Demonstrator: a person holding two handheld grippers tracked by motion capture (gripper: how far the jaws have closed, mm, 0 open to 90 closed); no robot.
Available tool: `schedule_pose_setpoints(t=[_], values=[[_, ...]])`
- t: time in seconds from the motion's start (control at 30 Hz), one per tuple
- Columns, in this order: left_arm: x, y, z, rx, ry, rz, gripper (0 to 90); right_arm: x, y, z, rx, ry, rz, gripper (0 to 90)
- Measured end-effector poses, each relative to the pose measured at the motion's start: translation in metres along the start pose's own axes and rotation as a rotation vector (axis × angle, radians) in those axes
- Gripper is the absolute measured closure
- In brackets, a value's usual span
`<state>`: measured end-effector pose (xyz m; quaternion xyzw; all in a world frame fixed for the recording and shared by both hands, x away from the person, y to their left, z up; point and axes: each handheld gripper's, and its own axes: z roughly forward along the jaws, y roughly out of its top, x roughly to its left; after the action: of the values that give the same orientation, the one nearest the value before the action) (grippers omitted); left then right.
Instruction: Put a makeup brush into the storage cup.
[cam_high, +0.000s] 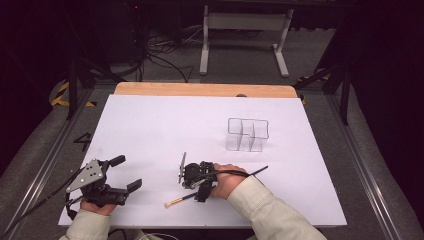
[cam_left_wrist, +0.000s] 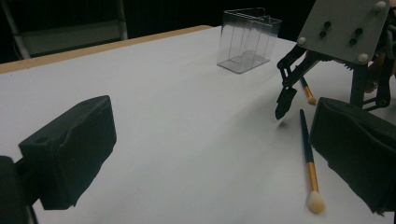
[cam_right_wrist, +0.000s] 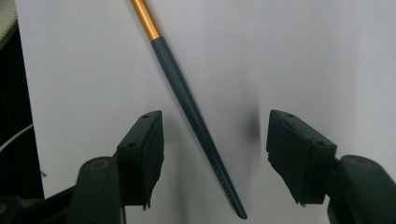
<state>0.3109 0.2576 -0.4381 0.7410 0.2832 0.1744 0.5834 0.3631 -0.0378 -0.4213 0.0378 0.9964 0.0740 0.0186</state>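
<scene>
While flat on the white sheet (cam_high: 150, 130), lies a brush (cam_right_wrist: 187, 100) between the jaws of the right gripper (cam_right_wrist: 215, 158), dark handle running up to a gold band, pads clear of it on both sides. Jaws about half apart, nothing gripped. From above, same brush (cam_high: 181, 199) poking out below the right gripper (cam_high: 192, 177), pale tip toward the near edge, with that gripper tipped down over it in the right hand (cam_high: 227, 182).

Seen along the left gripper's jaws, two brushes: one (cam_left_wrist: 308, 156) on the sheet with its cream tip nearest, handle pointing at the right gripper (cam_left_wrist: 286, 105); another (cam_left_wrist: 306, 91) just behind that gripper's black fingertip, mostly hidden. Cannot tell which of the two sits between the right jaws.

Further out, left gripper (cam_high: 117, 185) wide open with nothing in it, resting near the sheet's near-left corner in the left hand (cam_high: 95, 206), well apart from the brushes.

Beyond, toward the far right of the sheet, a clear box (cam_high: 247, 134) standing upright, split by dividers into compartments, nothing in them; also clear box (cam_left_wrist: 247, 39), well apart from both grippers.
</scene>
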Motion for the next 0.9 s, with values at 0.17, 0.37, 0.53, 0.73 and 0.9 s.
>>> schedule_pose_setpoints(t=[0.17, 0.37, 0.53, 0.73, 0.9], values=[[0.0000, 0.0000, 0.0001, 0.001, 0.000, 0.001, 1.4, 0.0013, 0.0004, 0.0027, 0.010, 0.001, -0.008, 40.6], [0.0001, 0.0000, 0.0000, 0.001, 0.000, 0.001, 1.4, 0.0028, 0.0016, 0.0046, 0.022, 0.001, -0.024, 44.2], [-0.0002, -0.0001, 0.0002, 0.000, -0.002, -0.003, 1.4, 0.0033, 0.0021, 0.0041, 0.024, 0.004, -0.031, 47.5], [-0.0002, -0.0001, 0.0002, 0.001, -0.002, -0.003, 1.4, 0.0047, 0.0028, 0.0033, 0.030, 0.024, -0.044, 56.0], [-0.0001, 0.0000, 0.0003, 0.001, -0.003, 0.001, 1.4, 0.0058, 0.0035, 0.0030, 0.030, 0.029, -0.042, 62.9]])
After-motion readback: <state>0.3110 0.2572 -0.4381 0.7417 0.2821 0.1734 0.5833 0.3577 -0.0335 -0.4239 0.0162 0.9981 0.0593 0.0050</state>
